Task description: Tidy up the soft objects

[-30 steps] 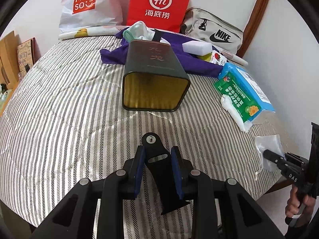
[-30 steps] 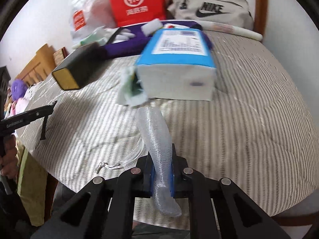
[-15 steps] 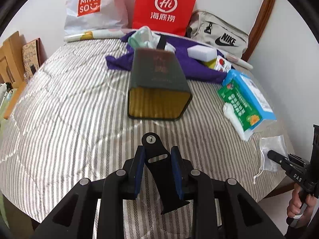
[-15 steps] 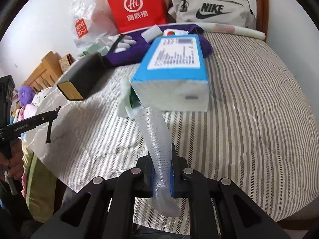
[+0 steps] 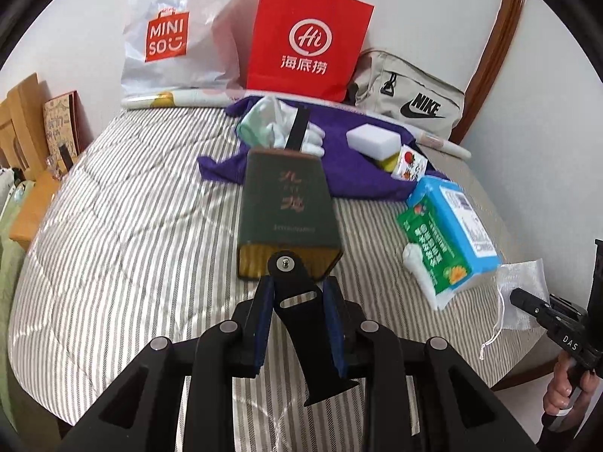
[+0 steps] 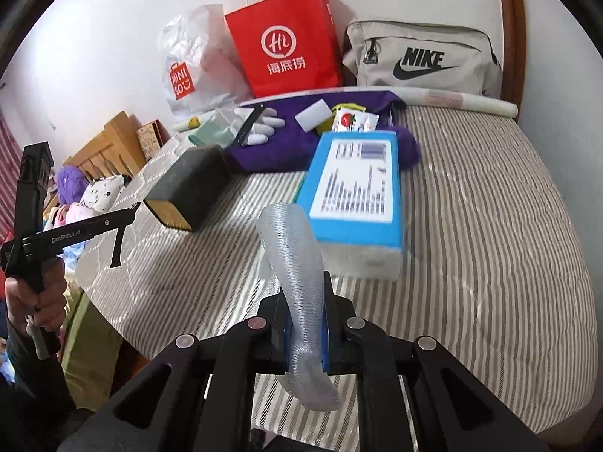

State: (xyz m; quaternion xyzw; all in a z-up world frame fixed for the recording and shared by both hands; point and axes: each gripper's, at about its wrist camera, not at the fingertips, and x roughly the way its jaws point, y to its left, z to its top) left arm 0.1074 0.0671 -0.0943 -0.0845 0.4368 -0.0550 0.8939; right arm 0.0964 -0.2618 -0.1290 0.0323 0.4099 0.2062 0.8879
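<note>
My left gripper (image 5: pixel 297 284) is shut on a flat black strap-like piece (image 5: pixel 301 324) with a screw at its top, held above the striped bed (image 5: pixel 132 233). It also shows at the left of the right wrist view as the left gripper (image 6: pixel 126 213), with the piece hanging under it. My right gripper (image 6: pixel 305 303) is shut on a clear mesh pouch (image 6: pixel 297 263) that sticks up between its pads. In the left wrist view the pouch (image 5: pixel 522 282) and right gripper (image 5: pixel 518 297) hang off the bed's right edge, drawstring dangling.
On the bed lie a dark green box (image 5: pixel 288 207), a blue-green tissue pack (image 5: pixel 448 233), and a purple cloth (image 5: pixel 350 165) bearing white gloves (image 5: pixel 314 139) and a white sponge (image 5: pixel 373 139). A red paper bag (image 5: pixel 309 37), a Miniso bag (image 5: pixel 169 37) and a Nike bag (image 5: pixel 410 94) stand at the wall.
Both grippers have risen above the bed, each keeping its hold. The mesh pouch and its drawstring have come up off the quilt.
</note>
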